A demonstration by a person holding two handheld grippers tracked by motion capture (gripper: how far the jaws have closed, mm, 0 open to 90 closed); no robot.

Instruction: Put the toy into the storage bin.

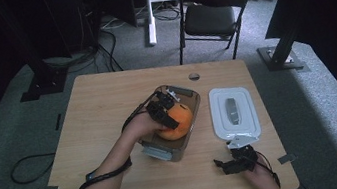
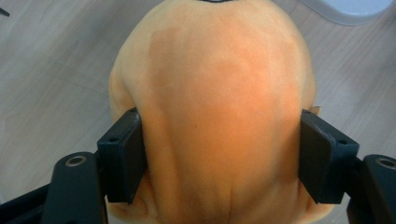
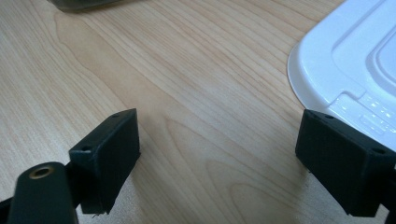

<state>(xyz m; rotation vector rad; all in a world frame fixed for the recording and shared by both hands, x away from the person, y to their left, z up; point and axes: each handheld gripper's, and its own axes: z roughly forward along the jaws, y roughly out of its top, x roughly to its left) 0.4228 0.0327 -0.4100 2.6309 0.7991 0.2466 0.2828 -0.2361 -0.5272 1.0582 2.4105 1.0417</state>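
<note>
jaws of the left gripper (image 2: 219, 163) clasp the orange plush (image 2: 210, 102), its long axis running away from them.

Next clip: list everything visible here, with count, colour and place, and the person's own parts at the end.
Table: one, light wood, centre of the room.
Container: one, clear, mid-table.
Plush toy: one, orange, in the container, between the left claw's pads.
Lid: one, white, flat on the table right of the container.
Folding chair: one, black, beyond the table.
Cables: black, on the grey carpet.
Left claw: black, pads against the toy.
Right claw: black, open, on the table near the lid.
</note>
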